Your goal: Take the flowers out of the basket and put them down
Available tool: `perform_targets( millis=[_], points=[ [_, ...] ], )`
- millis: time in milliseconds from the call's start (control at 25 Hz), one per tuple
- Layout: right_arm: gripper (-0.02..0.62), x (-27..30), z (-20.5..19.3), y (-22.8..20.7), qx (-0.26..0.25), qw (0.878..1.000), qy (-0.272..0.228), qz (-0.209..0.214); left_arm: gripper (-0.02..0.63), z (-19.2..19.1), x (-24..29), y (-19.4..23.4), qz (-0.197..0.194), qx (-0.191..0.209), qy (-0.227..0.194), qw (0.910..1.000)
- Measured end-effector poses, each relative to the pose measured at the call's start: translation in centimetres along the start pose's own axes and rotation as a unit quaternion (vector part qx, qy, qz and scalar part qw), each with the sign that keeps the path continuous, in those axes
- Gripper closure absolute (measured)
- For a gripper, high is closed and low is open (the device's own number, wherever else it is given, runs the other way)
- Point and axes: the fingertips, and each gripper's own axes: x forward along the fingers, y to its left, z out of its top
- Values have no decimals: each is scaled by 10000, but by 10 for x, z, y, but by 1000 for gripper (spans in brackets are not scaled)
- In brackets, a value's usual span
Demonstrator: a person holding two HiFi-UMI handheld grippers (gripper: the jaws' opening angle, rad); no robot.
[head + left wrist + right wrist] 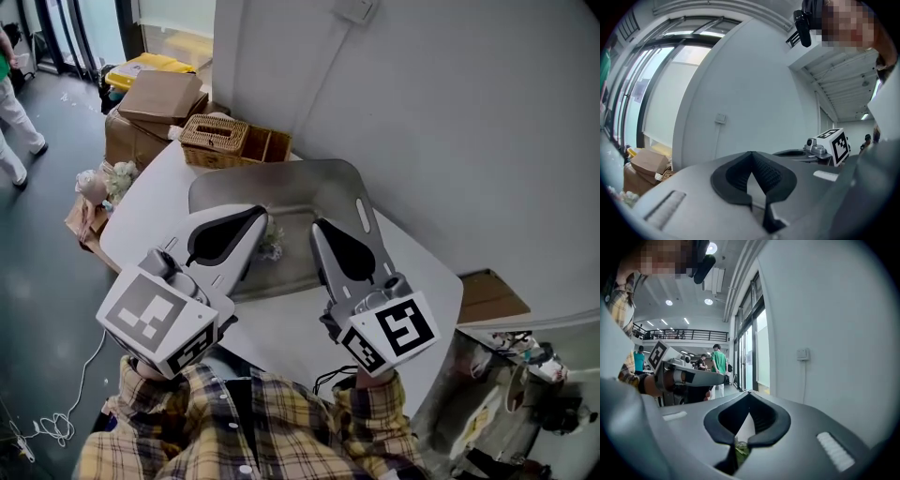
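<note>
A woven basket (223, 139) stands at the far end of the white table (155, 202); I see no flowers in it. A small pale flower sprig (272, 242) lies between my two grippers. Cream flowers (105, 181) lie beyond the table's left edge. My left gripper (260, 218) (751, 157) is shut with nothing between its tips. My right gripper (318, 229) (749, 397) is shut too. A bit of green leaf (740, 452) shows through the gap under its tips; I cannot tell whether it touches the jaws.
A grey tray-like sheet (281, 187) lies under the gripper tips. Cardboard boxes (155, 98) are stacked behind the basket on the left. A white wall (450, 112) runs close along the table's right side. A person's legs (14, 122) show far left, and people (718, 366) stand in the hall.
</note>
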Motion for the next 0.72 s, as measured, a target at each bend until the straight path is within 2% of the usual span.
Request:
perform_targets(
  millis=[400,440,560,720],
  points=[
    [585,42,-8,4,-312,9965,358,689,591,-6,2,23,238,-99,25,9997],
    [559,45,-10,5,-330,9957,409,764,591,-7,2,24,249,-106,34,9996],
    [558,53,-16,7,-363,9932,539,966,591,-8,2,25,284,-133,56,9995],
    [522,67,-30,10,-422,9874,785,1306,591,-10,5,32,345,-164,87,9992]
  ],
)
